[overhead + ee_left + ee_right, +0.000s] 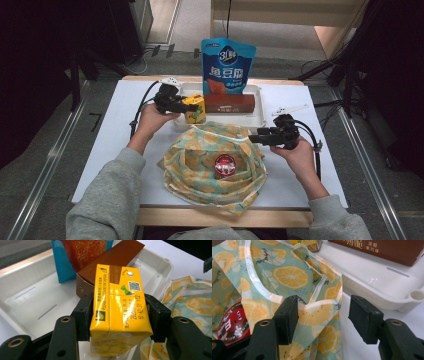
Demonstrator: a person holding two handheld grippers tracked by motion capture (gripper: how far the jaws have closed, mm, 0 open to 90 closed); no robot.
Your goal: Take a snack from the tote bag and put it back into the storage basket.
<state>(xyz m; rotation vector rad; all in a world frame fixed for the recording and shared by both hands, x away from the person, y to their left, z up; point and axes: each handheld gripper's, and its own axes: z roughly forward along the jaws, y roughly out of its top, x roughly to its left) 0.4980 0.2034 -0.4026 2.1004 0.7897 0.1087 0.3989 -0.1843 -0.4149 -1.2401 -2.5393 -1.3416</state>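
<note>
Right now the yellow drink carton (117, 312) sits between the two black jaws of the left gripper (120, 317), at the near edge of the white tray (32, 297). In the left gripper view the pads flank the carton's two sides closely, but it is hard to say whether they press on it, so I cannot tell if the grip holds. In the high view the carton (195, 109) stands at the tray's front left corner, with the left gripper (172, 102) reaching it from the left.

Just behind the carton in the tray lies a brown box (230, 103), and a blue snack pouch (227, 65) stands upright at the back of the tray.

Nearer the person, a lemon-print fabric bag (210, 165) lies crumpled on the white table (115, 130), its far edge just beside the tray. A red round container (226, 166) rests in the middle of the bag.

The right gripper (323, 320) hovers at the bag's right edge with its jaws apart. In the right gripper view the bag's hem (319, 302) lies beneath the gap and neither pad presses on it.
</note>
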